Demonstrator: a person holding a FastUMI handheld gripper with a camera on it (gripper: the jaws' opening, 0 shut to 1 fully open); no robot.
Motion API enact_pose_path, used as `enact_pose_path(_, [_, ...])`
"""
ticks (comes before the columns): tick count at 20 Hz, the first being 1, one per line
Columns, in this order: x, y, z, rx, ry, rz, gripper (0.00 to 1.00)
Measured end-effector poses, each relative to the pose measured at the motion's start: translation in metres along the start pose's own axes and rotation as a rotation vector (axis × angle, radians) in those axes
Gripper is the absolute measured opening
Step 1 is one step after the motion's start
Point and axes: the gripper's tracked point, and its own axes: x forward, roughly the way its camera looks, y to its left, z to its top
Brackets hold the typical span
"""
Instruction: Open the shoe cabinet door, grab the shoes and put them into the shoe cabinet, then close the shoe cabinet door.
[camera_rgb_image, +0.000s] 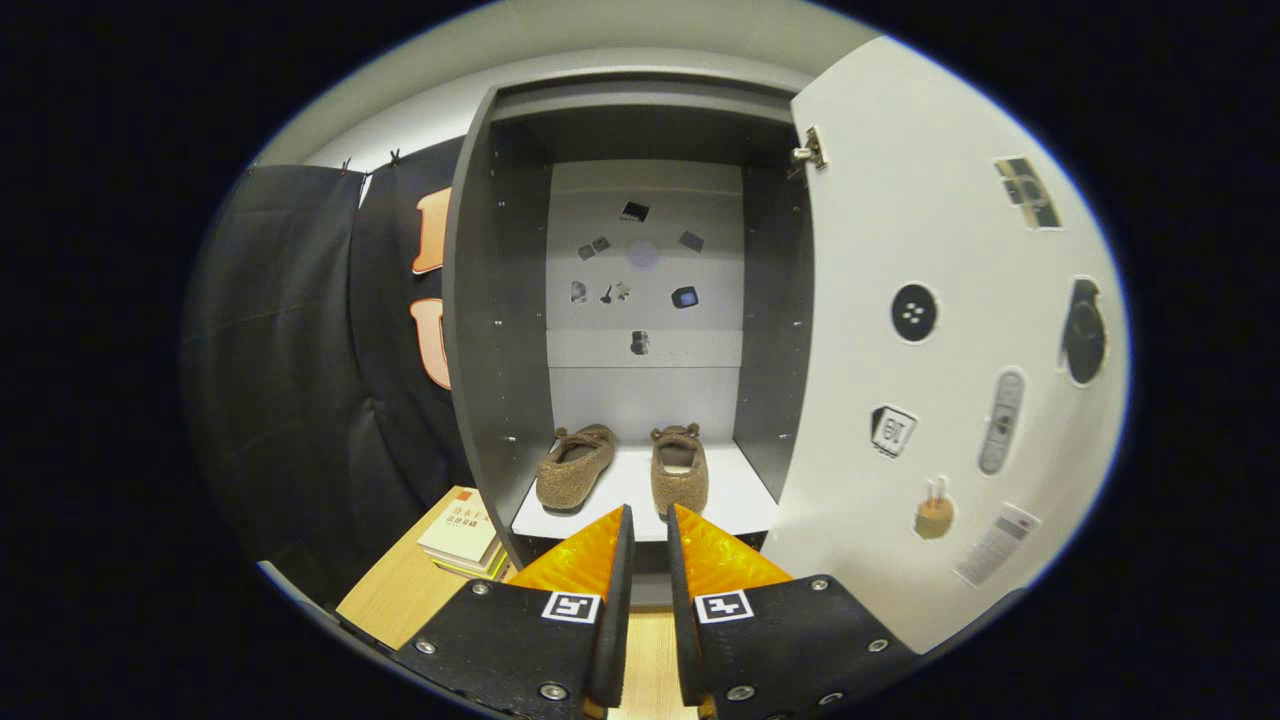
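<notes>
Before the open shoe cabinet, hand-held gripper level, nearly closed, empty, shoes shelved beyond.

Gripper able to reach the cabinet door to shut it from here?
Probably yes. The gripper is nearly closed, holds nothing, and sits just in front of the shelf with both shoes inside. The open door stands right beside it, nothing between.
</notes>
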Motion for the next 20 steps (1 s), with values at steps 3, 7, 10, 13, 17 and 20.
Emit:
enact_pose_path(3, [-0.035, -0.019, -0.002, 0.018, -0.020, -0.043, 0.22])
enact_pose_path(7, [-0.082, -0.049, -0.010, 0.034, -0.032, -0.123, 0.24])
enact_pose_path(10, [-0.114, -0.070, -0.019, 0.046, -0.029, -0.158, 0.24])
enact_pose_path(13, [-0.148, -0.099, -0.029, 0.049, -0.024, -0.215, 0.26])
enact_pose_path(17, [-0.182, -0.148, -0.046, 0.084, -0.016, -0.296, 0.28])
enact_pose_path(20, [-0.191, -0.187, -0.062, 0.106, 0.005, -0.345, 0.30])
